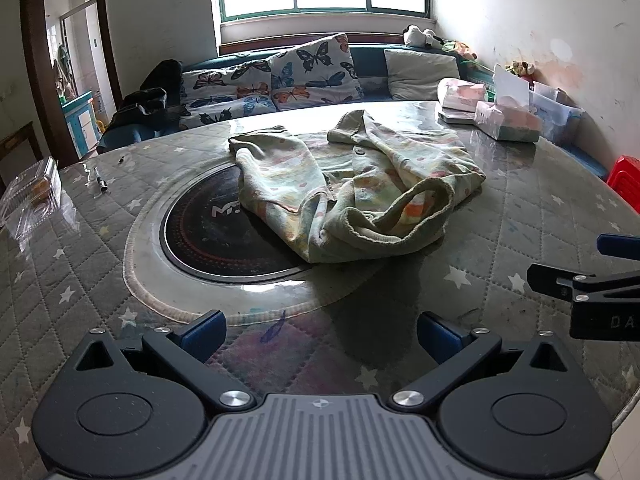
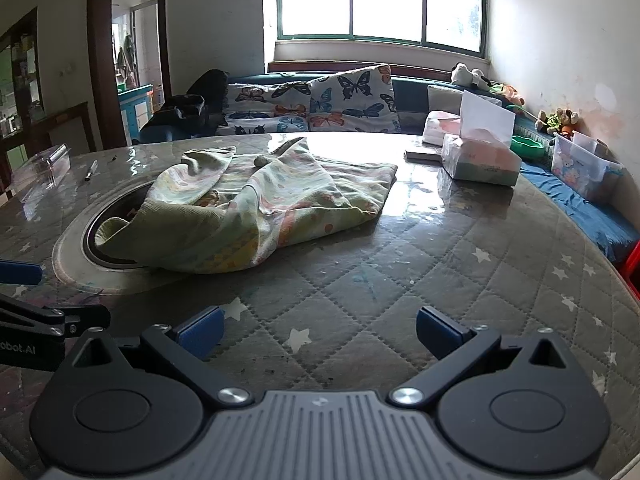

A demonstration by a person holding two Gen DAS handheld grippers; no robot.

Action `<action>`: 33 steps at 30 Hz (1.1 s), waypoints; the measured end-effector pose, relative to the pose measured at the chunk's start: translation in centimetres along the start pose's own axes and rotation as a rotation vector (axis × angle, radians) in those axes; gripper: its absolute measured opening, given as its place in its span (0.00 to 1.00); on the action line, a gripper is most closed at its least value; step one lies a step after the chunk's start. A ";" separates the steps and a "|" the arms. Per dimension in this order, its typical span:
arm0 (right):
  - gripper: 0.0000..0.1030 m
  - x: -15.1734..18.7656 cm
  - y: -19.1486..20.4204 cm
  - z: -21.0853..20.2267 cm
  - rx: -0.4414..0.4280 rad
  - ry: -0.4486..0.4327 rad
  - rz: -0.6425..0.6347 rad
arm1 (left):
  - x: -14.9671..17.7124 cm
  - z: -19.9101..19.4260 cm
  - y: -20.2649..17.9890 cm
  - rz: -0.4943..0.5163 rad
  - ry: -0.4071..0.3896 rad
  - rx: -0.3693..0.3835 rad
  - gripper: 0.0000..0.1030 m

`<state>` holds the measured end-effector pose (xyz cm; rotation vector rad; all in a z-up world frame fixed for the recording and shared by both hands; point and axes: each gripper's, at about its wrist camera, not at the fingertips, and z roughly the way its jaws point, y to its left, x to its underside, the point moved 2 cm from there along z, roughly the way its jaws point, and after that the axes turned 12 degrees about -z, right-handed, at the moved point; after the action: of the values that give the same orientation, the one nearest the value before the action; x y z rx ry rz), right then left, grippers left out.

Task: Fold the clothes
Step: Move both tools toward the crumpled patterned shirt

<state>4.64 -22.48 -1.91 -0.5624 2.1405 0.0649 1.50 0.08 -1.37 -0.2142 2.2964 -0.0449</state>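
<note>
Nearest in the left wrist view, the left gripper (image 1: 320,336) points down at the table with its blue-padded fingers spread wide and nothing between them; the right gripper (image 2: 318,330) in its own view is spread just as wide and equally empty, hovering over the quilted, star-printed table cover (image 2: 420,264) under a clear glossy sheet. Beyond both sets of fingers — apart from them, untouched — lies the task's thing: a pale green child's garment (image 1: 352,184) with pastel prints, rumpled in a loose heap near the middle of the round table, partly draped over a dark round hob (image 1: 208,232) set into the tabletop. This looks like the very start of folding: the garment is not yet spread flat, and no fold is made. The next move probably calls for each gripper to reach forward, pinch an edge or sleeve, and pull the cloth out smooth; the fabric looks soft and likely to bunch. The left view shows a button and collar on the garment, a cuffed opening facing the camera, and the lettering on the hob, mostly hidden in the right view. The right view shows the garment's smoother side, a tissue box (image 2: 480,160) and storage bins (image 2: 584,168) at the far right. Farther back are butterfly-print cushions (image 2: 344,100) on a sofa and a bright window (image 2: 380,0).
</note>
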 end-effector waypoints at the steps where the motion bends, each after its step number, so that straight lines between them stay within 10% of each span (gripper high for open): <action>1: 1.00 0.0 0.0 0.0 0.001 0.000 0.000 | 0.0 0.0 0.0 -0.001 0.002 0.000 1.00; 33: 1.00 -0.4 0.3 2.1 -0.032 0.045 -0.002 | -0.6 2.0 0.8 -0.026 0.052 -0.017 1.00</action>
<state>6.32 -21.49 -2.91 -0.5903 2.1860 0.0862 3.24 1.03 -2.34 -0.2540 2.3466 -0.0449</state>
